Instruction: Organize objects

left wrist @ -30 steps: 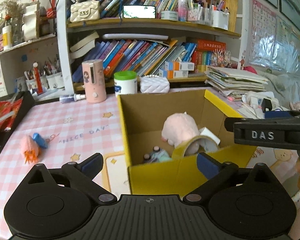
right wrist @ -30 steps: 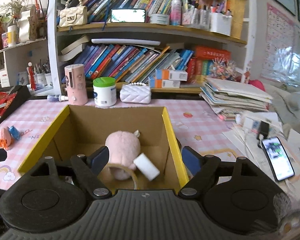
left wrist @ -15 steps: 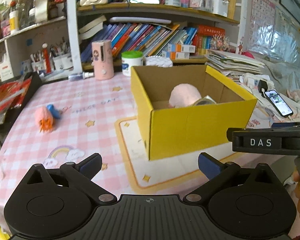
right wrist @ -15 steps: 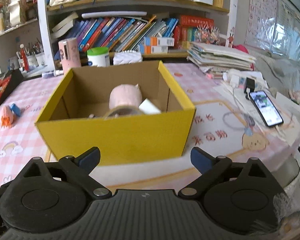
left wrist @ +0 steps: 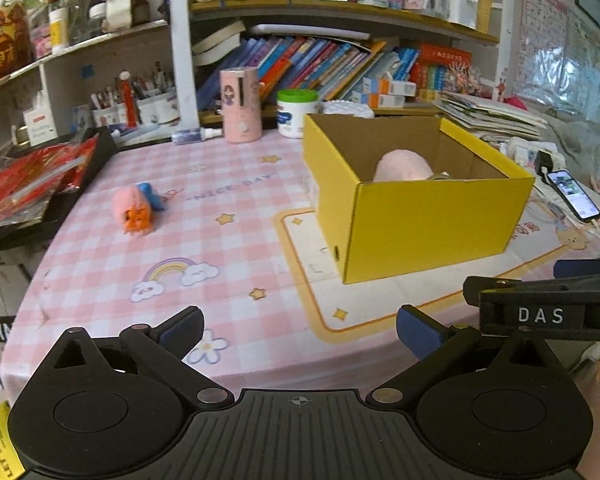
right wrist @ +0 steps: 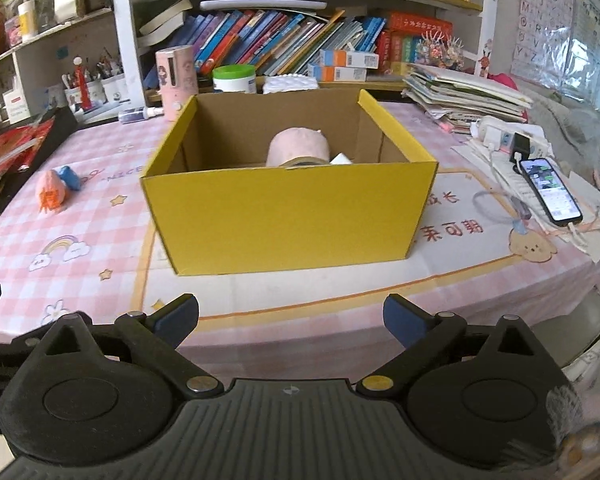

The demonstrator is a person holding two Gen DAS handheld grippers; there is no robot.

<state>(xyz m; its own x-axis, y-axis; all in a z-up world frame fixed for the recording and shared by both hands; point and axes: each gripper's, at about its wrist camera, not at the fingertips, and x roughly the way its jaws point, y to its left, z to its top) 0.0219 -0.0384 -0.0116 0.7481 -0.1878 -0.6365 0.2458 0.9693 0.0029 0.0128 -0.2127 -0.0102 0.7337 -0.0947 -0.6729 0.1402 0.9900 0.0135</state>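
Note:
A yellow cardboard box (left wrist: 428, 220) (right wrist: 292, 220) stands on the pink checked table. Inside it I see a pink plush (left wrist: 404, 164) (right wrist: 298, 146), the top of a tape roll (right wrist: 304, 161) and a white block (right wrist: 342, 159). A small pink and orange toy with a blue piece (left wrist: 136, 208) (right wrist: 54, 188) lies on the table left of the box. My left gripper (left wrist: 298, 332) is open and empty over the table's front edge. My right gripper (right wrist: 290, 318) is open and empty, in front of the box. The right gripper also shows in the left wrist view (left wrist: 548, 304).
A phone on a cable (right wrist: 550, 190) (left wrist: 574, 194) lies at the right. A pink canister (left wrist: 240, 110), a white jar with a green lid (left wrist: 298, 112) and a small spray bottle (left wrist: 192, 135) stand behind the box. A black tray with red packets (left wrist: 32, 184) sits at the left. Bookshelves line the back.
Both grippers have pulled back from above the box toward the table's front edge. Both stay open and empty. The box contents are now mostly hidden behind its front wall.

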